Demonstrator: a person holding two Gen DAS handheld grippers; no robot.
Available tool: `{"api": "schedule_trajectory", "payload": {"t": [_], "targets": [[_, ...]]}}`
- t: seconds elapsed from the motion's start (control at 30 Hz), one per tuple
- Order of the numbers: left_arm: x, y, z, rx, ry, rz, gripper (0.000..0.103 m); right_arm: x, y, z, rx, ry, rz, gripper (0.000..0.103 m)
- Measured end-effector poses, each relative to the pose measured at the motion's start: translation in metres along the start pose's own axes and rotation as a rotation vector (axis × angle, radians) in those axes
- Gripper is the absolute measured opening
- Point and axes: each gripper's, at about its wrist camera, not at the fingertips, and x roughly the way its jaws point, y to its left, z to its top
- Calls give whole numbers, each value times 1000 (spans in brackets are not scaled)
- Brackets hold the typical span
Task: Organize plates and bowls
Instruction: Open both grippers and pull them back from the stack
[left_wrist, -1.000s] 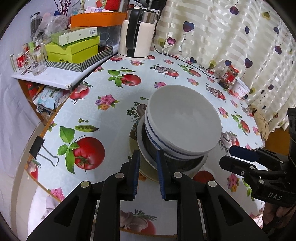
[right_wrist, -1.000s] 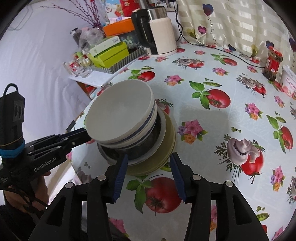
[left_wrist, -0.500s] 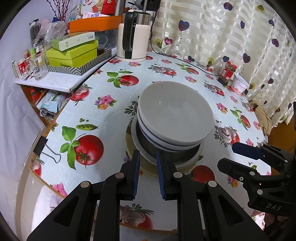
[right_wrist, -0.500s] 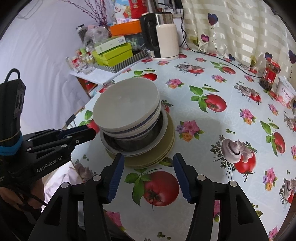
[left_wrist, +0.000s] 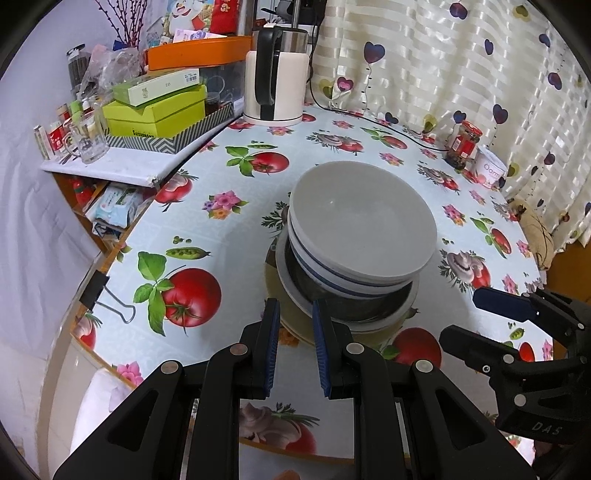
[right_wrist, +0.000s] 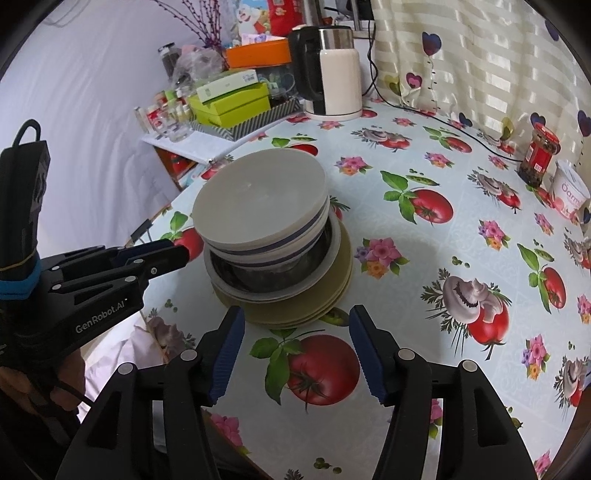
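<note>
One stack stands on the tomato-print table. A white bowl tops it, resting in a blue-striped bowl, then a steel bowl, a white plate and several olive plates. My left gripper hovers at the stack's near rim with a narrow gap between its pads and nothing in them. From the right wrist, the left gripper sits just left of the bowls. My right gripper is opening, empty, with the olive plates' rim just beyond its tips. The right gripper also shows right of the stack.
A white kettle with its cord stands at the back. Green boxes and a glass mug sit on a side shelf. A red-lidded jar and a white tub are by the curtain. A binder clip grips the table edge.
My right gripper's jaws have spread wider and it has drawn back a little from the stack. The left gripper's gap and the stack look the same.
</note>
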Motion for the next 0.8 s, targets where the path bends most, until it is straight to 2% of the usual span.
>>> {"api": "schedule_trajectory", "payload": {"t": [0.8], "targets": [[6,2,-3,-5,15,6,19,6,8,1,-32,7,-2,63]]}}
